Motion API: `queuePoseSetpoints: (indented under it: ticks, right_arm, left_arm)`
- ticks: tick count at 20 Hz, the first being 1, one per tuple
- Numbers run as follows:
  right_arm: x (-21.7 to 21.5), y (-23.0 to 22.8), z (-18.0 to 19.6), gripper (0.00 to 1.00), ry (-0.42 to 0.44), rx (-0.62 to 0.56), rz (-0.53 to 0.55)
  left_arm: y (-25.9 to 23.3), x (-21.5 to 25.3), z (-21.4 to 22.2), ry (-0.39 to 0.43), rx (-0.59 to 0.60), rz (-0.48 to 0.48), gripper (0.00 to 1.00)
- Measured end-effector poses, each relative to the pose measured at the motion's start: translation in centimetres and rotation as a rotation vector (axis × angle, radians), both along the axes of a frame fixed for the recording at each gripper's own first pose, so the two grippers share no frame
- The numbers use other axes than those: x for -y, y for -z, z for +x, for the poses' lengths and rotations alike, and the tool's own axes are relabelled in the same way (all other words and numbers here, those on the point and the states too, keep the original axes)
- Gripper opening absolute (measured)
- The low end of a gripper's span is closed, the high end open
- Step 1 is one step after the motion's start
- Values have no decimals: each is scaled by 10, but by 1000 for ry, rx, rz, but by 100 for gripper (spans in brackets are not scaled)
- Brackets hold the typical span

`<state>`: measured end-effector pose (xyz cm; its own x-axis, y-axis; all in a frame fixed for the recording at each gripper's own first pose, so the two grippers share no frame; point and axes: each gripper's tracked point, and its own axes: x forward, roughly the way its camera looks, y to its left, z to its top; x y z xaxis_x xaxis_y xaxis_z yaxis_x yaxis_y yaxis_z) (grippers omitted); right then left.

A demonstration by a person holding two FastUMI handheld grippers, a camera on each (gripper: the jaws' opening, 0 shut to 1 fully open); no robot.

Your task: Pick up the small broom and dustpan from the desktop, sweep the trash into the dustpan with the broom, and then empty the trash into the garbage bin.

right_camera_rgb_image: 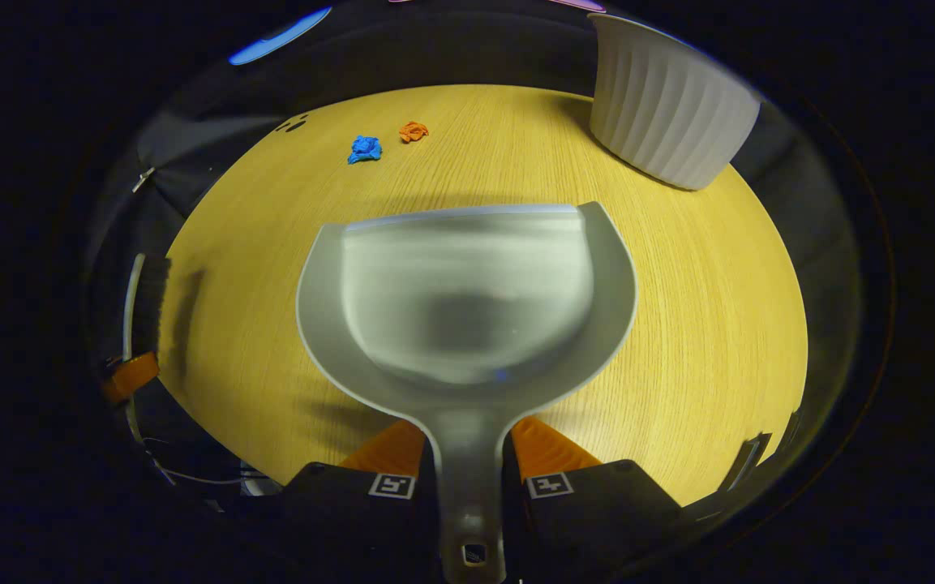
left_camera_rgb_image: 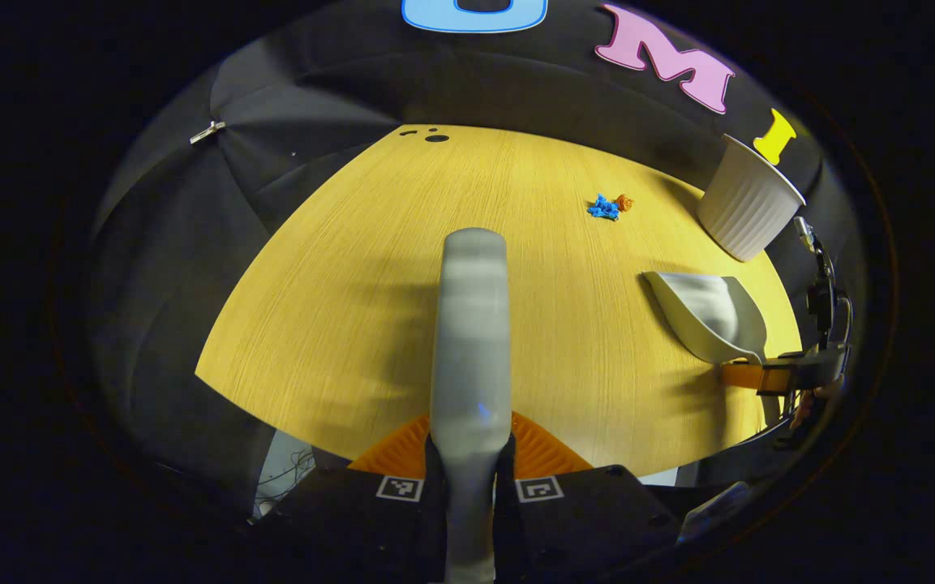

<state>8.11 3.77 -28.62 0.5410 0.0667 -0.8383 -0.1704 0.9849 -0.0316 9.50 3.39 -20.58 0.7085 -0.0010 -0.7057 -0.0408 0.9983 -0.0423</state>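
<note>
A: Start with the big things. The wooden desktop (right_camera_rgb_image: 718, 324) is wide, and the white ribbed garbage bin (right_camera_rgb_image: 666, 105) stands at its far edge, to the right of the dustpan (right_camera_rgb_image: 467, 300). The pan's scoop is empty and held above the wood, its handle pinched between both fingers of the right gripper (right_camera_rgb_image: 467, 478).

B: And the broom (left_camera_rgb_image: 469, 324)?

A: Its grey handle is clamped between the fingers of the left gripper (left_camera_rgb_image: 467, 462), running straight away from the camera over the desk. I can't make out the bristles from that side.

B: The trash?

A: Two small crumpled scraps, one blue (right_camera_rgb_image: 365, 149) and one orange (right_camera_rgb_image: 413, 130), lying just beside each other toward the far side, well apart from both tools.

B: So what could go wrong?

A: I'd guess the scraps are light, so a hard stroke could flick them past the pan or off the far edge. If the pan's lip sits tilted off the wood, they could slide under it. And when tipping, the pan could knock the bin.
</note>
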Motion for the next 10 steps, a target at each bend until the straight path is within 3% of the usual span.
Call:
queuePoseSetpoints:
  ticks: [10]
  right_arm:
    - [16, -4, 3, 35, -95, -12, -25]
  left_arm:
    - [-25, 32, 104, 111, -13, 81, 27]
